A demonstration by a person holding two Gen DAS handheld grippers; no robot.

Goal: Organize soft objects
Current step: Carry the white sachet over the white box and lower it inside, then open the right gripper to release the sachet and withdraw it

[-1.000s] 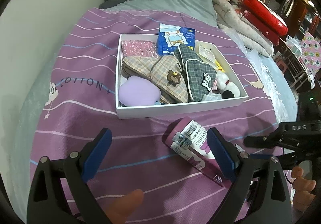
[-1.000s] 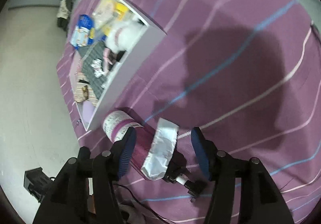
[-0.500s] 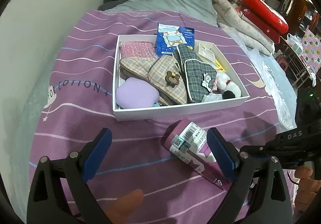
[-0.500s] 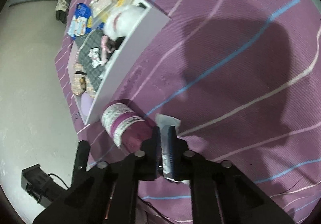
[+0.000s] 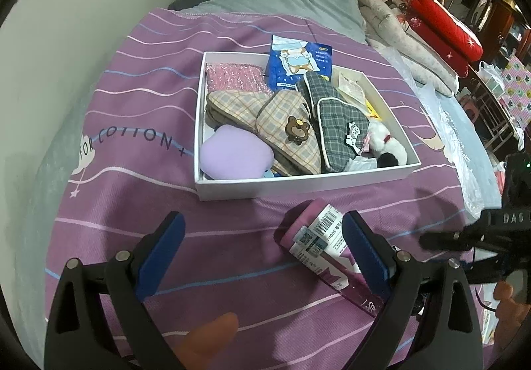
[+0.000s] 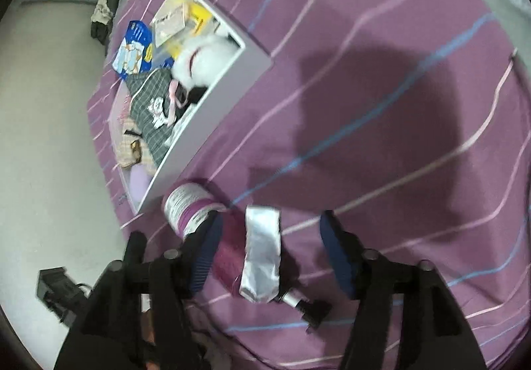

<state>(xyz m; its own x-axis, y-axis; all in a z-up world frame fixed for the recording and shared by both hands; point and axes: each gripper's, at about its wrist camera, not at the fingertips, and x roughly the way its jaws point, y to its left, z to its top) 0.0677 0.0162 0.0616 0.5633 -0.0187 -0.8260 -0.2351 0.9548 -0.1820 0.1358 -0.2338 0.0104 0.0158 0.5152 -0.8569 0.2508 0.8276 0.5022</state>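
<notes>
Overhead, surface: purple striped bedspread (image 5: 139, 171) bore a white box (image 5: 298, 185).
Room: grey wall (image 5: 66, 21) beside it.
Left gripper (image 5: 262, 254): jaws apart, empty.
Right gripper (image 6: 268, 254): jaws just reopened around a silver-ended tube (image 6: 262, 257), pads clear.

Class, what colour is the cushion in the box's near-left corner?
The cushion is pale lilac, clearest in the left wrist view.

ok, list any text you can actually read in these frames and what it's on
"FOR COTTON +": purple bedspread
"DAS": black right gripper body, rest cut off
"300ml", partly legible: purple tube label; other print, barcode, QR too small
Blue packet: print too small
</notes>
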